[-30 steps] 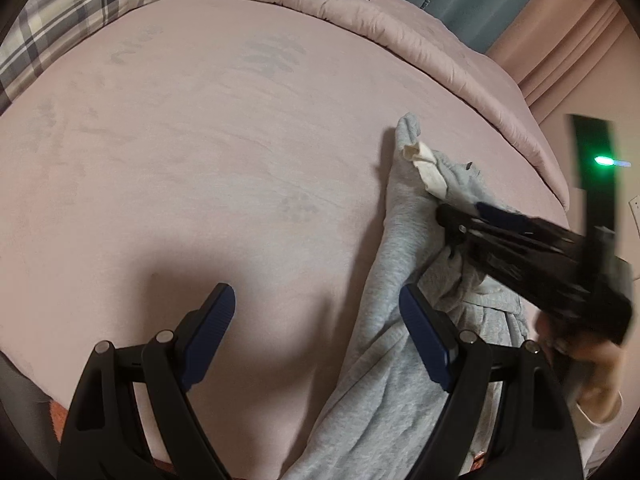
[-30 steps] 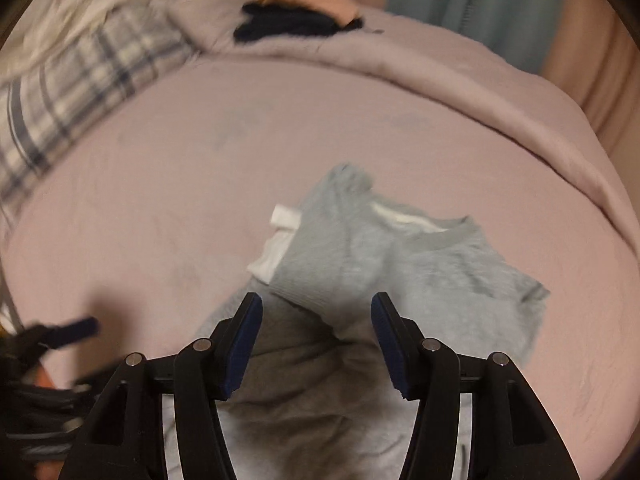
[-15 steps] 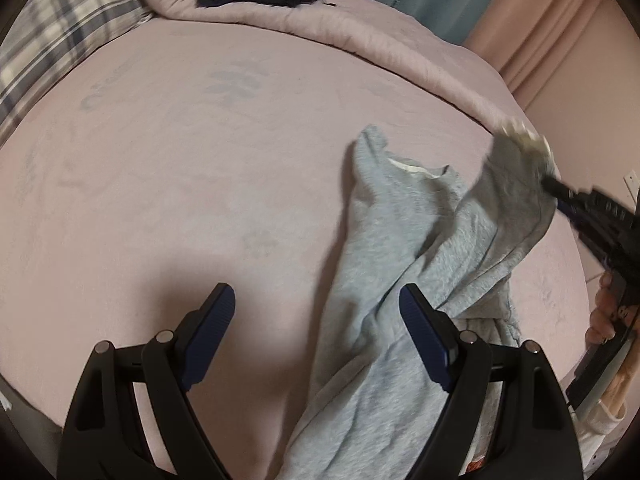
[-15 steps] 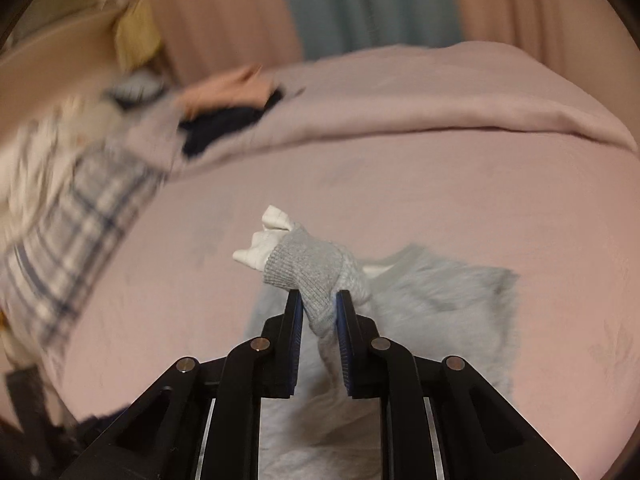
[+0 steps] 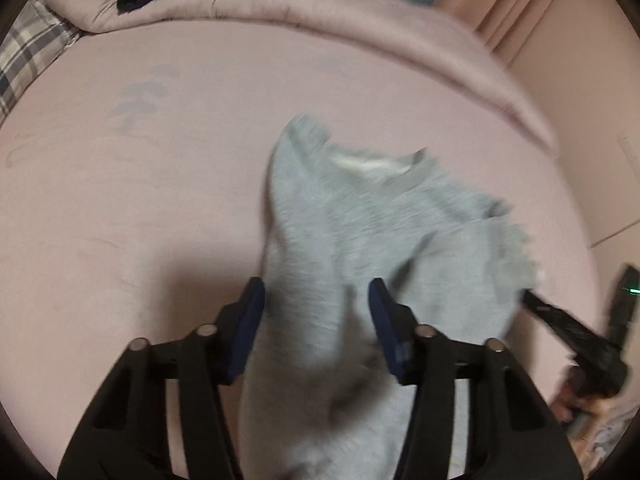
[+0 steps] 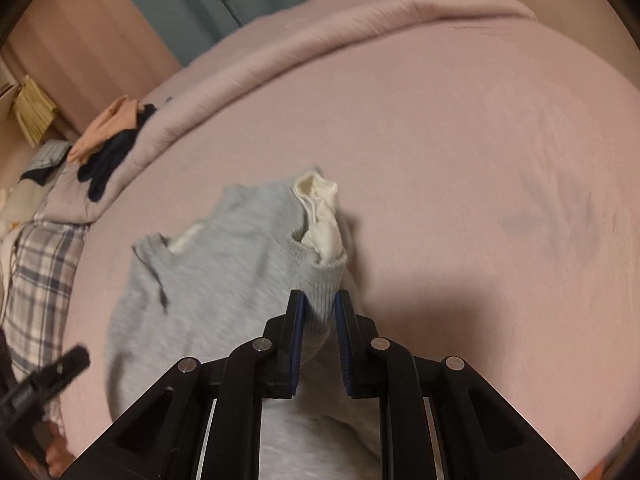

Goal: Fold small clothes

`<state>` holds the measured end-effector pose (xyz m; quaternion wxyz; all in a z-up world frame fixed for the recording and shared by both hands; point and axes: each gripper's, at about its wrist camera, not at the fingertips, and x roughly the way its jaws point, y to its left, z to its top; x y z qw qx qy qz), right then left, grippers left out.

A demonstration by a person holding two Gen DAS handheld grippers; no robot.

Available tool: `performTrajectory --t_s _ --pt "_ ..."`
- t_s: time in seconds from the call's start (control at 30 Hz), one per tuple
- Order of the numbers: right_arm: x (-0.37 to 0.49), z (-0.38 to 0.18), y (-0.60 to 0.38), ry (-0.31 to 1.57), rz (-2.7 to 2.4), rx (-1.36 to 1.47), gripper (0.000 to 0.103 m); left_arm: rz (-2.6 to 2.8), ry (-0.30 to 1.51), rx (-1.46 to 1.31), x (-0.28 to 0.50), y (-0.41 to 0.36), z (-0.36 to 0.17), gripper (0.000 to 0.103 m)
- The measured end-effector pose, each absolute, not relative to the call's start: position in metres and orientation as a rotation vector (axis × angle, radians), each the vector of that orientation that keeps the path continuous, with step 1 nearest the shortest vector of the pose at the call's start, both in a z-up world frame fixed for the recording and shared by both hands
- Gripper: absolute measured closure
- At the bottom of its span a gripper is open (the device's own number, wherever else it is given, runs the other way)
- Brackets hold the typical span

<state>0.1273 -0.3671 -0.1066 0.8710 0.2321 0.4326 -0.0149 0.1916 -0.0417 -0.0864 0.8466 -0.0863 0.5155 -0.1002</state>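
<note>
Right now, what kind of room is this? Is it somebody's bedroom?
Most likely a bedroom. The grey sweatshirt lies on a wide bed with a pink sheet, a rolled pink duvet runs along its far edge, and curtains hang behind it.

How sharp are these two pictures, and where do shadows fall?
Left wrist view: grey sweatshirt smeared by motion blur, a shadow on the pink bed cover beside the left tool. Right wrist view: cuff fairly sharp, edges bent by fisheye, shadow right of the right tool.
</note>
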Motion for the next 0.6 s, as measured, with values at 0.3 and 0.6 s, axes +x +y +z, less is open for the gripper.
performTrajectory --t_s 0.3,0.6 --pt "0.125 -0.105 -0.396 0.913 -0.021 0.544 0.076 -0.159 1.139 -0.191 0.204 -0.035 -0.125 0.066" --pt "0.165 -0.100 -0.363 0.952 -0.008 0.395 0.084 -0.122 1.104 -0.169 0.210 -0.039 -0.125 0.071"
